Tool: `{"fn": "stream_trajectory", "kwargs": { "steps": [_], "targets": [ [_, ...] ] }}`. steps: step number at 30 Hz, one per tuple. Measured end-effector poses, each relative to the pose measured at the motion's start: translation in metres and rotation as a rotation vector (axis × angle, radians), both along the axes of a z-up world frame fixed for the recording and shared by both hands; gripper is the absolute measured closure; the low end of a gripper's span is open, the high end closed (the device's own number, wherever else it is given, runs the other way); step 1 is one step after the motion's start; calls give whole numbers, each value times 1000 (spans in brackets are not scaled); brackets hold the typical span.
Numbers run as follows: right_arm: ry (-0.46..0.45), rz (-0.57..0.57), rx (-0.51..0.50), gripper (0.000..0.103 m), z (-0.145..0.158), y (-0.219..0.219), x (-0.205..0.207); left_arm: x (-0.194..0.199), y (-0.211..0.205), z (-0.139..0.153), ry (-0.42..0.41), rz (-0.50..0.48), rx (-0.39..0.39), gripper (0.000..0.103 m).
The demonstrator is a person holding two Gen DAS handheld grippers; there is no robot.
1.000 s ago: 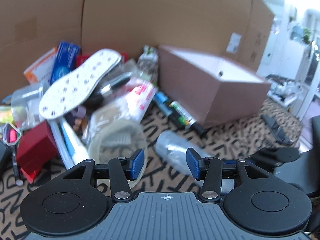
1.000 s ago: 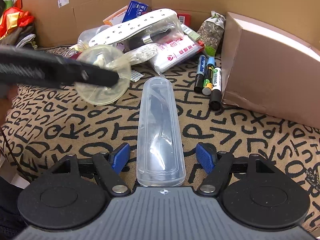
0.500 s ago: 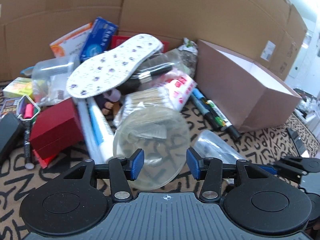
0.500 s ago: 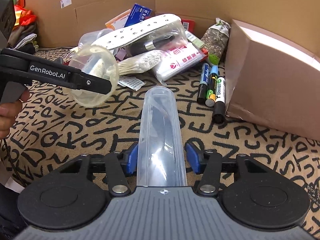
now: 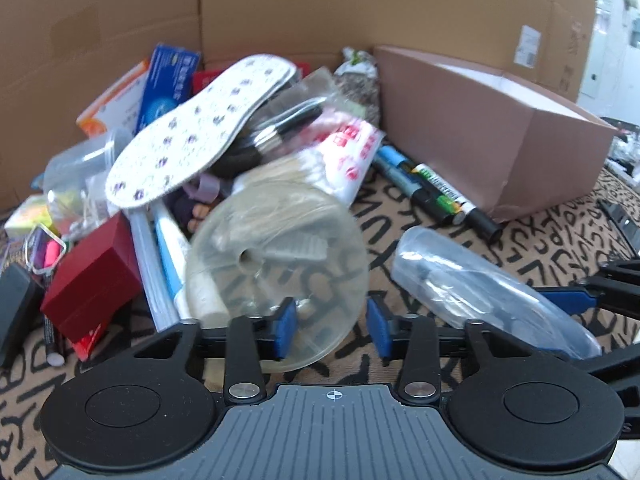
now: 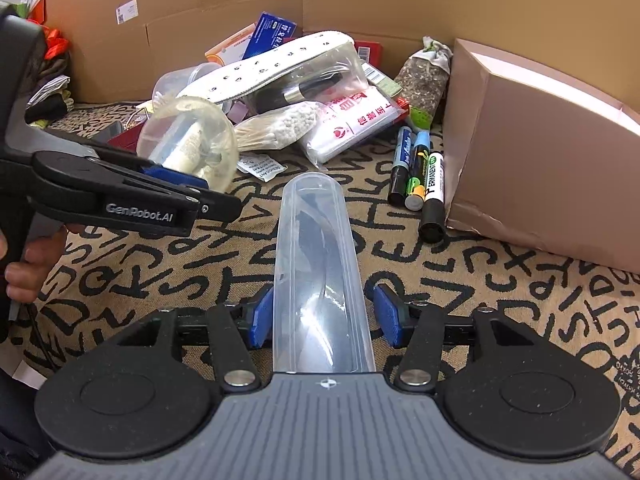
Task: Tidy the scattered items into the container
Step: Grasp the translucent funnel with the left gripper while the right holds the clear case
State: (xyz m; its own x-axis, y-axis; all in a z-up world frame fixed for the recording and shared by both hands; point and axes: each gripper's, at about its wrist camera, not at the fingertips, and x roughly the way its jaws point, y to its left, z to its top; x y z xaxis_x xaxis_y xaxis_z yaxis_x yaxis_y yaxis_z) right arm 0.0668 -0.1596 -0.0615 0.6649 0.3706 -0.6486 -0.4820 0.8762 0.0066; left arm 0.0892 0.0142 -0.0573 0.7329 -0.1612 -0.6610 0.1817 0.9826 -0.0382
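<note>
We see bright, even indoor light; the left view is motion-blurred and blown out at its right edge (fisheye bending both), the right view sharp.

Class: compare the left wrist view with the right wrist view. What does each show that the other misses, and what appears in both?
Only the left wrist view shows the red box. Only the right wrist view shows a hand on the handle and the pile of clothes. Both show the long clear case between the right gripper pads, the clear round lid at the closing left gripper, the insole, markers and cardboard box.
</note>
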Motion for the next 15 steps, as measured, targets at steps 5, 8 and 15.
{"fn": "stream_trajectory", "kwargs": {
  "steps": [5, 8, 15],
  "targets": [
    [-4, -1, 1, 48, 0, 4, 2, 0, -3, -1, -12, -11, 10, 77],
    [-5, -2, 2, 52, 1, 5, 1, -5, -5, 1, -22, -34, 19, 84],
    [6, -78, -4, 52, 2, -14, 4, -21, -3, 1, -17, -139, 33, 85]
  ]
}}
